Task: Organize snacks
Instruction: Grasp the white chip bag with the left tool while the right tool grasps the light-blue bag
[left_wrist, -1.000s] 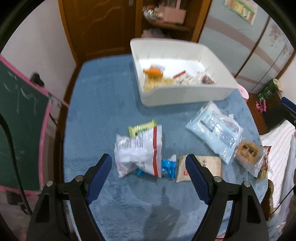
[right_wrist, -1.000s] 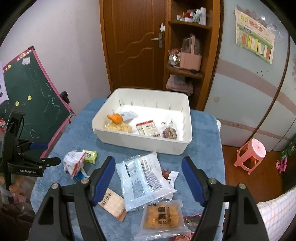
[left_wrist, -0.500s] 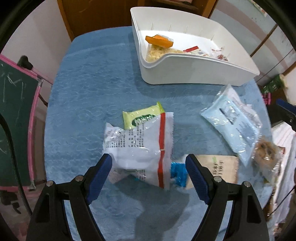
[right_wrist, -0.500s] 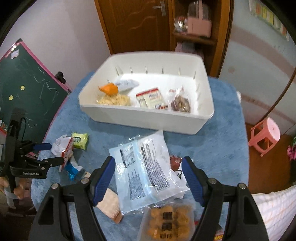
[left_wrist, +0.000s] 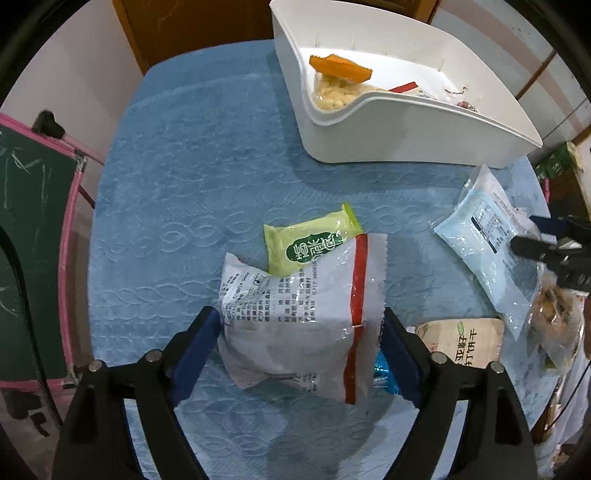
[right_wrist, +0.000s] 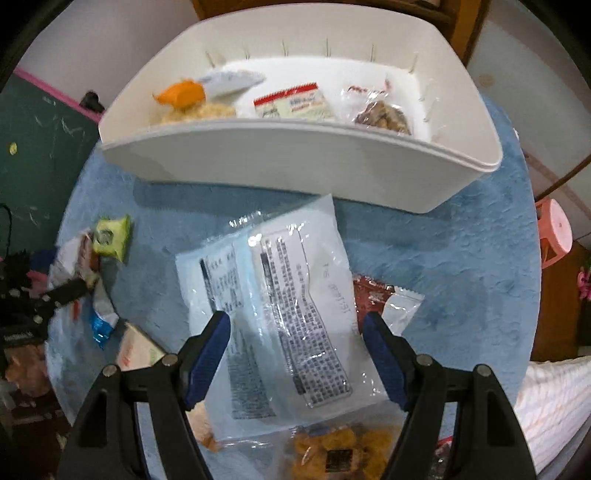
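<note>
A white snack bag with a red stripe (left_wrist: 295, 295) lies on the blue tablecloth, partly over a green packet (left_wrist: 310, 240). My left gripper (left_wrist: 299, 317) points down at it. Its jaws are opening and the bag sits between the blue fingers, ungripped. My right gripper (right_wrist: 295, 319) stands open over a pale blue packet (right_wrist: 273, 295), which lies flat between its fingers. The white bin (right_wrist: 295, 162) beyond holds several snacks, among them an orange packet (right_wrist: 181, 92) and a bag of nuts (right_wrist: 384, 114).
A tan packet (left_wrist: 461, 339) and a blue wrapper (left_wrist: 384, 373) lie beside the white bag. A clear bag of golden biscuits (right_wrist: 340, 450) and a red-brown packet (right_wrist: 373, 295) border the pale blue packet. A chalkboard (left_wrist: 26, 221) stands left of the table, a pink stool (right_wrist: 554, 229) to the right.
Both grippers have come down toward the table and tilted more steeply. The left now straddles the white bag with its jaws a little wider. The right now straddles the pale blue packet.
</note>
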